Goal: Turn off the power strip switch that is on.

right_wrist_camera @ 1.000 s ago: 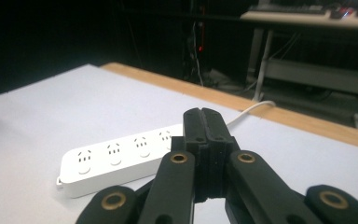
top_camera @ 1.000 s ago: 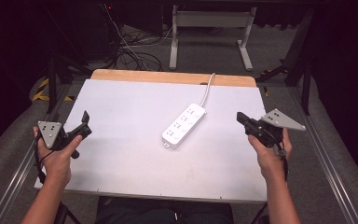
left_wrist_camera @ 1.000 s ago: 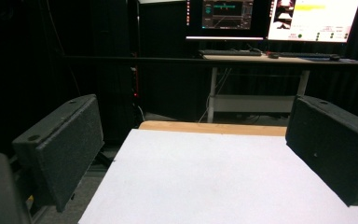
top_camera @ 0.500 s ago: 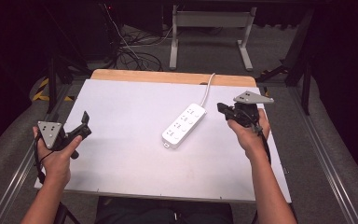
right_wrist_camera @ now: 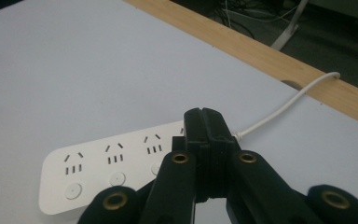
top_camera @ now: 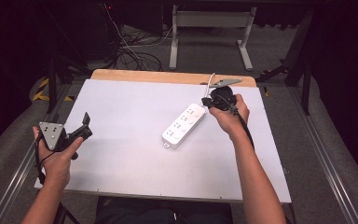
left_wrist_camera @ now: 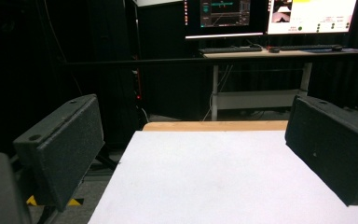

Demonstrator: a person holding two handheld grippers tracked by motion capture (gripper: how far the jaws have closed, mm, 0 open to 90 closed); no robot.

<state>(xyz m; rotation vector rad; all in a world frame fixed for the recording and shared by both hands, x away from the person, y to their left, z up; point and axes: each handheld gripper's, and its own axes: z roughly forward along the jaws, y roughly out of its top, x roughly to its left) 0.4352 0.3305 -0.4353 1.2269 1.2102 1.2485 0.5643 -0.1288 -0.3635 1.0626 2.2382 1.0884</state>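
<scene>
A white power strip (top_camera: pixel 184 125) with several sockets lies slantwise at the middle of the white table (top_camera: pixel 130 158). Its white cable (top_camera: pixel 210 82) runs off over the far wooden edge. My right gripper (top_camera: pixel 208 100) is shut, jaws pressed together with nothing between them, and hovers over the strip's cable end. The right gripper view shows the closed tips (right_wrist_camera: pixel 204 115) just above the strip (right_wrist_camera: pixel 116 163), where the cable (right_wrist_camera: pixel 286 105) leaves it. My left gripper (top_camera: pixel 86 125) is held open at the table's left side, far from the strip. Its jaws stand wide apart over bare table (left_wrist_camera: pixel 200 177).
A wooden strip (top_camera: pixel 168 76) borders the table's far edge. Beyond it are floor cables (top_camera: pixel 130 56) and a desk frame (top_camera: pixel 209 28). The left gripper view shows monitors (left_wrist_camera: pixel 270 16) on a far desk. Metal rails (top_camera: pixel 326 172) run along both table sides.
My right gripper has moved from the table's right edge leftward and farther away, to the power strip's cable end. The left gripper has stayed in place.
</scene>
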